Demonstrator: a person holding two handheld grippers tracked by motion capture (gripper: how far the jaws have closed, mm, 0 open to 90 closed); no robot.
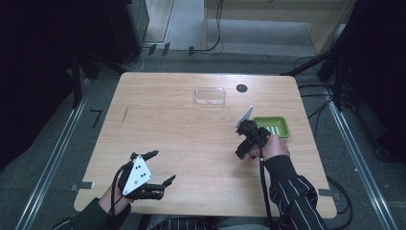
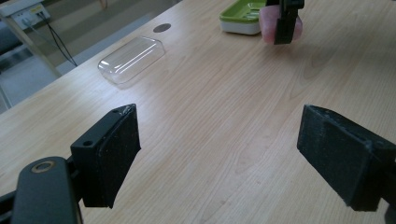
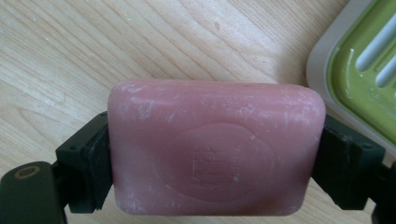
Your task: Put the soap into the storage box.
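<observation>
A pink soap bar is clamped by its two short ends between the jaws of my right gripper, just above the wooden table. Right beside it stands a green soap dish with a white rim, apart from the soap. In the high view my right gripper points down at the right side of the table, just left of the dish. My left gripper stands open near the front left with nothing between its jaws. The left gripper view shows the soap held far off.
A clear plastic lid lies at the back middle of the table, with a round black grommet to its right. Dark stands and cables on the floor surround the table.
</observation>
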